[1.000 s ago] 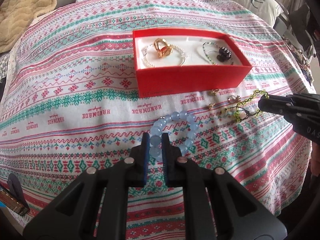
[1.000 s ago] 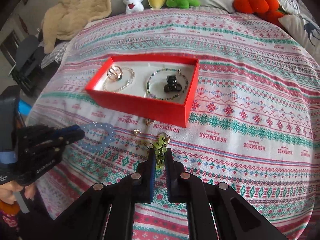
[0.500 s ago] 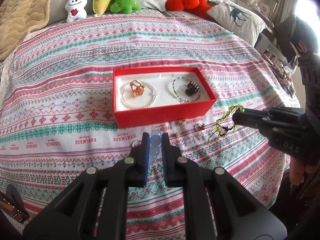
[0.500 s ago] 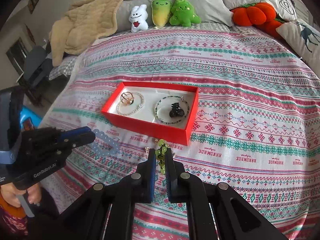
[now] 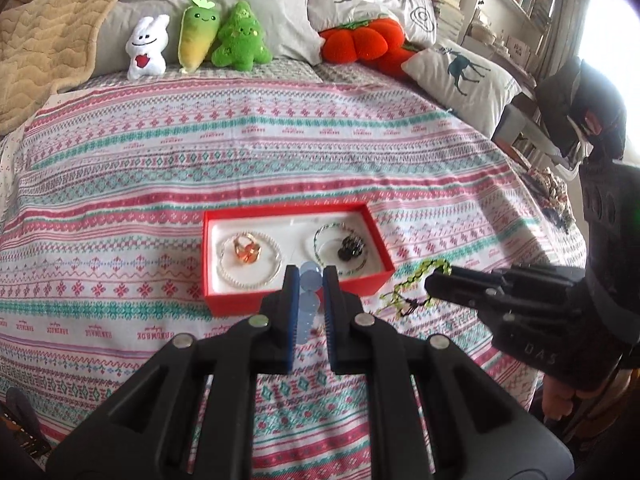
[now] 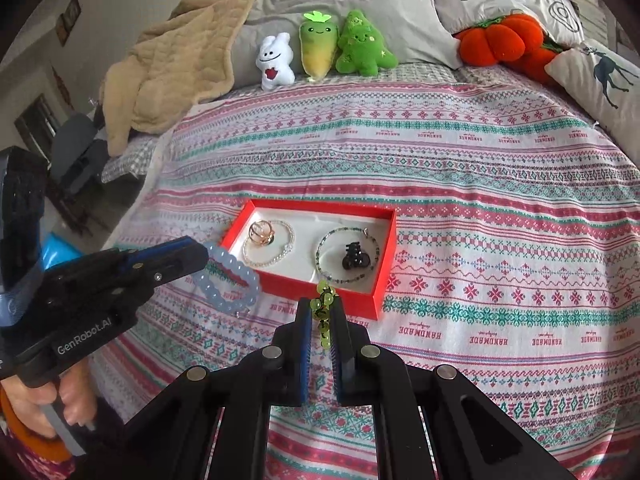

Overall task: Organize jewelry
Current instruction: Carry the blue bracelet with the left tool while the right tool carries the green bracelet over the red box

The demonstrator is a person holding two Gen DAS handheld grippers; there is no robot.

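Both bracelets are lifted clear of the bed [image 6: 500,216]; next is the drop into the red box [image 6: 376,292].

How I'd run it: bring each set of tongs over the box's white floor before letting go, low enough that the beads don't bounce out. The box already holds a pearl bracelet [image 6: 269,249] with a gold ring [image 6: 262,233] at its 9 o'clock end, and a thin beaded bracelet [image 6: 347,255] with a black hair clip [image 6: 354,257] at 3 o'clock. Bare floor is mostly mid-box and along the 12 o'clock wall, so aim there. One side at a time, or the loops may tangle.

Left tongs [image 5: 310,276]: nearly closed, gripping the blue bead bracelet [image 6: 230,280], which hangs beside the box's 9 o'clock wall in the right wrist view.

Right tongs [image 6: 322,308]: clamped almost fully on the green bead bracelet [image 6: 325,308], dangling just outside the box's 6 o'clock wall.
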